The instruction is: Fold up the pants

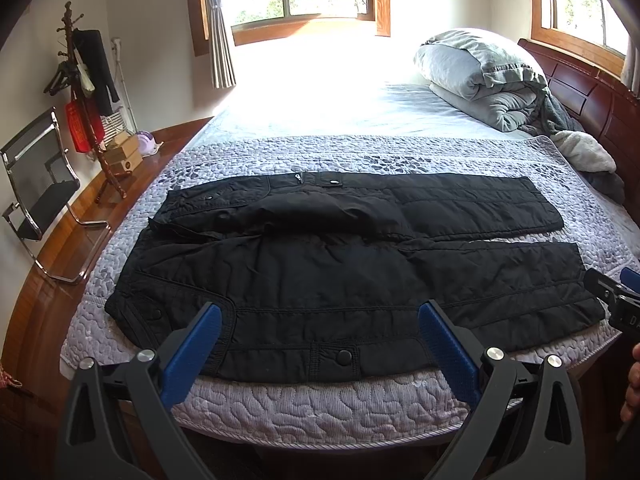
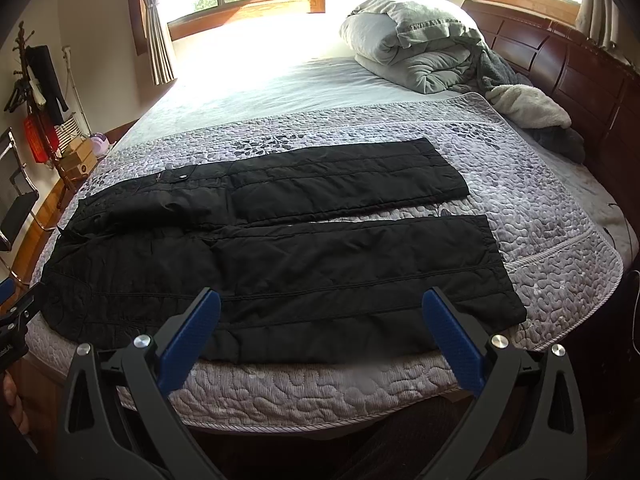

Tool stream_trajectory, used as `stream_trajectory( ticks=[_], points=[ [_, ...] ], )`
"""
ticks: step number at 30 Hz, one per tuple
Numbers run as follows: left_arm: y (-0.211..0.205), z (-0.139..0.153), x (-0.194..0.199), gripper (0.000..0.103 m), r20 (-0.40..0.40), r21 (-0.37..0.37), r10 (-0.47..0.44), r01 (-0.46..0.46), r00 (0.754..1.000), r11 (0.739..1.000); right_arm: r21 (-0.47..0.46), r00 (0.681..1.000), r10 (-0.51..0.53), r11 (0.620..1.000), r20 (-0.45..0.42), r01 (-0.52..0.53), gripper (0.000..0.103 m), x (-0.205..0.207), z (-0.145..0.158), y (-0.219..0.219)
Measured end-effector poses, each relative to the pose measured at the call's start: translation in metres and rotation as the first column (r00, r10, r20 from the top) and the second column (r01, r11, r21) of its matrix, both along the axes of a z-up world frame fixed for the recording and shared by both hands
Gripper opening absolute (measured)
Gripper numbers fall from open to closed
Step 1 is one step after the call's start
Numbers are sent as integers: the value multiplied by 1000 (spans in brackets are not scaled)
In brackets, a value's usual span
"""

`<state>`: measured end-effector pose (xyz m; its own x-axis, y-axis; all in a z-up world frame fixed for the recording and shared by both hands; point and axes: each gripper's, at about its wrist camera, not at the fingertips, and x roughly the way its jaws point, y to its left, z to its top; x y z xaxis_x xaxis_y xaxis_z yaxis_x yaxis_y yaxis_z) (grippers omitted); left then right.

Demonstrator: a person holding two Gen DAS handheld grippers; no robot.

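The black pants [image 1: 340, 276] were laid flat across the quilted bed [image 1: 320, 404], waistband to the left and both legs spread apart to the right, presumably so that one leg could be brought over the other. The left gripper [image 1: 320, 332] was held above the near waistband edge, the right gripper [image 2: 320, 320] above the near leg; both jaws were spread wide, with nothing gripped.

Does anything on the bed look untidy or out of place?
The black quilted pants lie flat, but the waist end is rumpled, with the far side folded over. Nothing looks spilled or damaged.
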<state>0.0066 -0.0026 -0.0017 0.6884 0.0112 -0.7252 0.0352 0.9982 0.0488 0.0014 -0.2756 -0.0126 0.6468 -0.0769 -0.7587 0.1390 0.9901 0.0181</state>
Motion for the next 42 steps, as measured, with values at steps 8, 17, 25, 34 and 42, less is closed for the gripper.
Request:
stream_trajectory(
  ticks=[8,17,25,34,42],
  points=[
    [0,-1,2,99,-3,0,0,0,1000,1000,0,1000,1,1000,-3,-1,101,2,-1,0],
    [-2,-2,5,99,-8,2,-4,4,1000,1000,2,1000,-5,1000,-5,5,101,6,-2,-1],
    [-4,-2,6,99,-9,5,-5,5,1000,1000,4,1000,-2,1000,-8,2,101,6,-3,-2],
    [-6,-7,13,99,-33,-5,-13,13,999,1000,8,1000,23,1000,-14,-23,101,15,-8,-3],
    [-10,-17,72,99,-114,-77,-67,58,991,995,66,986,162,985,-46,-159,101,80,-11,-25]
  ],
)
